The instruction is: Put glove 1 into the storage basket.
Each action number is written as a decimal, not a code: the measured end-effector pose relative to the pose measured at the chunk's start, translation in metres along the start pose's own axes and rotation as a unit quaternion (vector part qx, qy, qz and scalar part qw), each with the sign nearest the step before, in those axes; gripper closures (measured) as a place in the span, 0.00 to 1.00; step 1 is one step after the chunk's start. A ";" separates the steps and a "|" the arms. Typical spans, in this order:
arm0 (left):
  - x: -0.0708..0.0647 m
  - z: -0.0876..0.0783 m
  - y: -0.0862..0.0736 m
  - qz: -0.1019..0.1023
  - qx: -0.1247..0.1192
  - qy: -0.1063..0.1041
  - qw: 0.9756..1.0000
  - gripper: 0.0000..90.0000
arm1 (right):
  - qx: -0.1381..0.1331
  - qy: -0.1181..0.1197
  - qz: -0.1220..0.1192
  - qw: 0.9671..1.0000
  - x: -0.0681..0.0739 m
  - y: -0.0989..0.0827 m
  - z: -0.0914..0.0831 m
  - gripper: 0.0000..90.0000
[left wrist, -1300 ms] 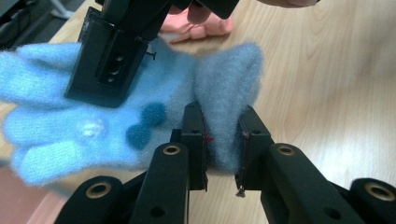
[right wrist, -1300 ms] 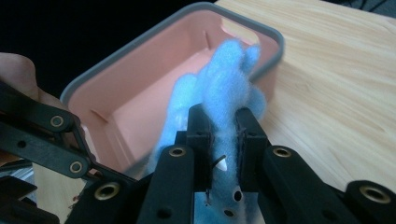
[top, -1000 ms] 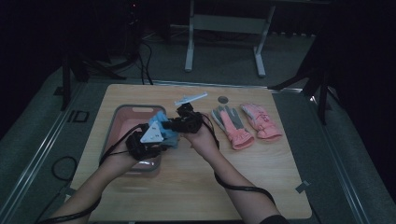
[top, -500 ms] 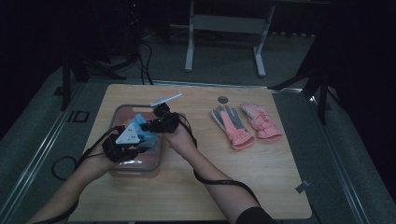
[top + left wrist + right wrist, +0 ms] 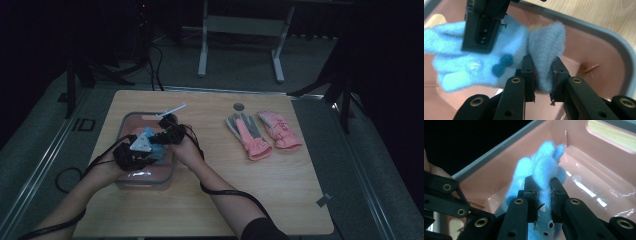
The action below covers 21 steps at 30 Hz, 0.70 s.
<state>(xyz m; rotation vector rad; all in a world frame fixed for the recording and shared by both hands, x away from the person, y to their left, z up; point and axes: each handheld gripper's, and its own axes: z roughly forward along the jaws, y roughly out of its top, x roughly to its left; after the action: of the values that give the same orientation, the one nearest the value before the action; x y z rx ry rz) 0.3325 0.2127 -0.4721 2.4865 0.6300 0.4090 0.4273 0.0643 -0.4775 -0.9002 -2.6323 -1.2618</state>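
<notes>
Both hands down and over toward the pink tub [image 5: 145,181] since a second ago, off the middle of the table and in above the tub's hollow. Blue glove [image 5: 156,146] carried along between the two grippers, stretched from one to the other.

Left gripper [image 5: 543,75] clamped on the glove's pale woolly cuff: pads pressed into the fleece from both sides, cuff bulging up above the tips. Just beyond those tips, the glove's palm with two dark blue pompoms [image 5: 502,64], fingers spread away to the left. Above them, the other gripper's black jaw biting down on the glove from the top of the frame. Pink tub wall [image 5: 599,50] behind and below, grey rim past it, wooden table [image 5: 599,12] farther out.

Right gripper [image 5: 543,192] likewise shut tight on blue fleece, a bunched fold of glove [image 5: 544,162] standing up straight out of the pads. Under and ahead of it, the tub floor with a clear plastic sheet [image 5: 599,192] catching the light. Off at the lower left edge, black links of the other gripper.

From the high view: left gripper [image 5: 131,154] and right gripper [image 5: 166,134] close together over the tub, glove hanging in between, low inside the rim. Well off to the right of both, a pair of pink gloves [image 5: 262,134] flat on the table, untouched.
</notes>
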 end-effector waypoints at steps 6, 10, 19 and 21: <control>0.008 0.013 -0.003 -0.014 0.010 -0.008 1.000 0.86 | 0.017 -0.016 0.005 1.000 -0.005 0.000 0.011 0.86; 0.011 0.020 -0.002 -0.011 0.026 -0.009 1.000 0.86 | 0.026 -0.043 -0.001 0.999 -0.002 0.002 0.012 0.68; 0.015 0.034 -0.003 -0.015 0.059 -0.020 0.998 0.80 | 0.017 -0.058 -0.003 0.998 -0.001 0.002 0.001 0.49; 0.014 0.032 -0.003 -0.027 0.053 -0.024 0.998 0.71 | 0.012 -0.056 -0.002 0.998 -0.001 0.002 -0.002 0.48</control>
<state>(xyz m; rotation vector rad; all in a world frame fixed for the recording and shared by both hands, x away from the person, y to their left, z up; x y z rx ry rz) 0.3565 0.2081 -0.4976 2.5641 0.7157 0.3023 0.4284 0.0631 -0.4751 -0.9901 -2.7302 -1.2110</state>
